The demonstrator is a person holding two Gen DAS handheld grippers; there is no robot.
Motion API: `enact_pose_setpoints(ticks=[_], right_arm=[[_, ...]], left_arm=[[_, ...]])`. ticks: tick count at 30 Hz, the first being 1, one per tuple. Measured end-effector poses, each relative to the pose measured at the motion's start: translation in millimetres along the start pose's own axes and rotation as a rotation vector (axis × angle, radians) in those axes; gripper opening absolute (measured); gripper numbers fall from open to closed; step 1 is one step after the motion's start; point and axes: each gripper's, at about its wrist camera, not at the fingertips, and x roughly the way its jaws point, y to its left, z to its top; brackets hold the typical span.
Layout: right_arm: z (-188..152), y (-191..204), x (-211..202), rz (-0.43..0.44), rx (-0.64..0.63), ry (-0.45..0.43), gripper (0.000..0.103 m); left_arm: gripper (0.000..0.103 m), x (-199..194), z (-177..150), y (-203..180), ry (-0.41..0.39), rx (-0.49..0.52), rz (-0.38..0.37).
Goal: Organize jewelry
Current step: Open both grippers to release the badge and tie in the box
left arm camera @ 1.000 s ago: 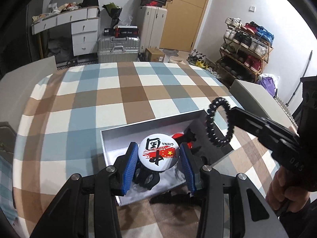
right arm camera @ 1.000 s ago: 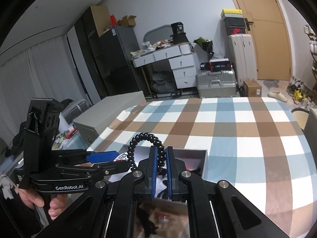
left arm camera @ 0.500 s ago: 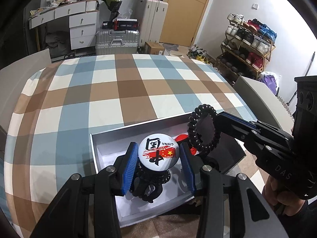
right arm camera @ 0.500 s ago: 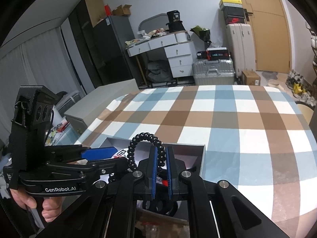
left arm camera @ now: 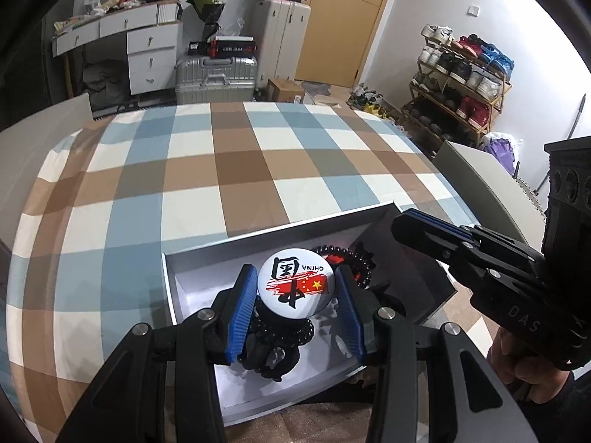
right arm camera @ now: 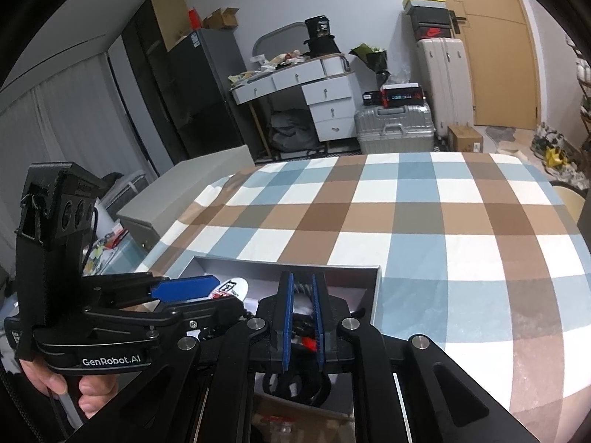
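An open white box (left arm camera: 258, 241) lies on the checked tablecloth. Just above it hangs a round white badge (left arm camera: 293, 284) printed "CHINA", with my left gripper (left arm camera: 295, 271) shut on it. Several dark pieces lie in the box under the badge, among them a black bead bracelet (left arm camera: 280, 332). Another black bead bracelet (left arm camera: 351, 258) rests at the box's far right, on something red. My right gripper (right arm camera: 301, 280) hovers over that corner, jaws opening by a narrow gap, with no pad pressing on anything. In the right wrist view the badge (right arm camera: 231, 287) shows beside the left gripper's blue pad (right arm camera: 184, 288).
The checked cloth (left arm camera: 240, 170) stretches beyond the box. Brown cardboard (left arm camera: 325, 421) lies at the box's near edge. Grey chair backs (left arm camera: 476, 181) stand at both sides of the table. A hand (left arm camera: 517, 361) holds the right gripper at the lower right.
The black bracelet that stood up out of the right gripper's shut jaws came down over the box and now lies inside it. The right jaws have parted slightly. The left gripper kept the badge.
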Motion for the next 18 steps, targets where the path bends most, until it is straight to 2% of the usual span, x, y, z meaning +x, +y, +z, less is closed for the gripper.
enact_pose_setpoints(ticks=[1,3,4,7,11,12,14,18], right_arm=[[-0.1,-1.1,-2.0,0.000,0.007,-0.005,0.015],[0.3,-4.1,-7.0,0.003,0.025,-0.019,0.020],[0.2,-5.2,-10.1,0.002,0.033,-0.028,0.024],[-0.7,-6.7,-18.5,-0.003,0.042,-0.051,0.035],[-1.8,-5.7,-27.0,-0.010,0.042,-0.065,0.036],[-2.2,-5.3,-29.0,-0.011,0.041,-0.067,0.037],[-2.9,-4.6,-33.2,-0.016,0.041,-0.072,0.046],[-3.9,-2.6,-41.6,-0.015,0.045,-0.083,0.048]], left_arm=[[0.040,-0.4,0.1,-0.3,0.000,0.001,0.000],[0.063,-1.4,-0.9,-2.3,0.001,0.011,-0.005],[0.065,-2.0,-1.5,-2.8,-0.004,0.013,-0.006],[0.066,-3.9,-3.1,-4.5,-0.009,0.026,0.022],[0.066,-8.8,-4.3,-1.2,-0.022,0.008,0.027],[0.066,-10.1,-4.5,-0.9,-0.025,0.008,0.032],[0.066,-12.7,-5.4,-1.2,-0.030,0.006,0.034],[0.066,-19.8,-7.8,-2.5,-0.049,0.008,0.049]])
